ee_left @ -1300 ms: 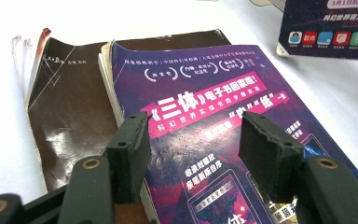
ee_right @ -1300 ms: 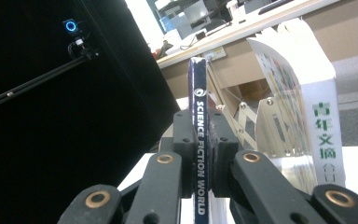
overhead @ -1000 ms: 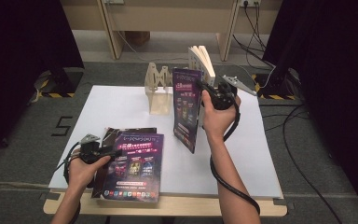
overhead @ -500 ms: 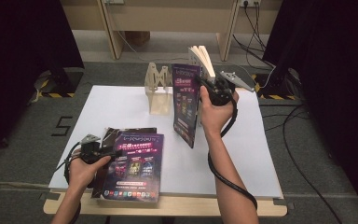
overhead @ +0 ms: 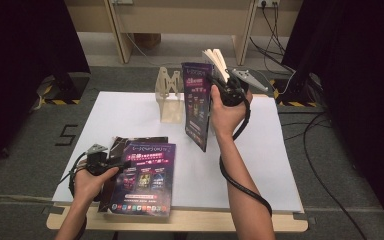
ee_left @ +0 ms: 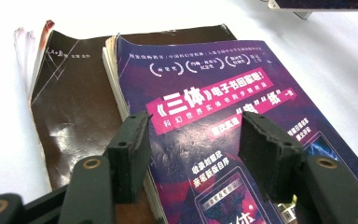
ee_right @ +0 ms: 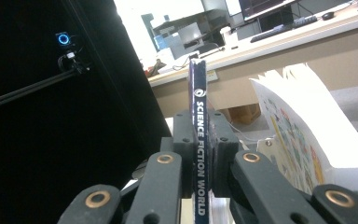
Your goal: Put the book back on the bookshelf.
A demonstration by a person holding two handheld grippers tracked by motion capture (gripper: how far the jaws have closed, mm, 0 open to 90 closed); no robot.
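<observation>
My right gripper's (ee_right: 200,154) fingers clamp the spine of a thin purple-covered magazine (overhead: 198,104), held upright above the white table (overhead: 280,150). My left gripper's (ee_left: 193,140) fingers stand apart over a purple glossy book (ee_left: 223,121) lying flat at the table's near edge.

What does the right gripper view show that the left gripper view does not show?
The right gripper view alone shows the spine of a magazine reading SCIENCE FICTION WORLD, clamped upright between the jaws of the right gripper, plus loose fanned pages and a desk behind. The left gripper view alone shows the left gripper with open jaws over a purple magazine lying on a brown book. Both show black jaws and a magazine.
</observation>
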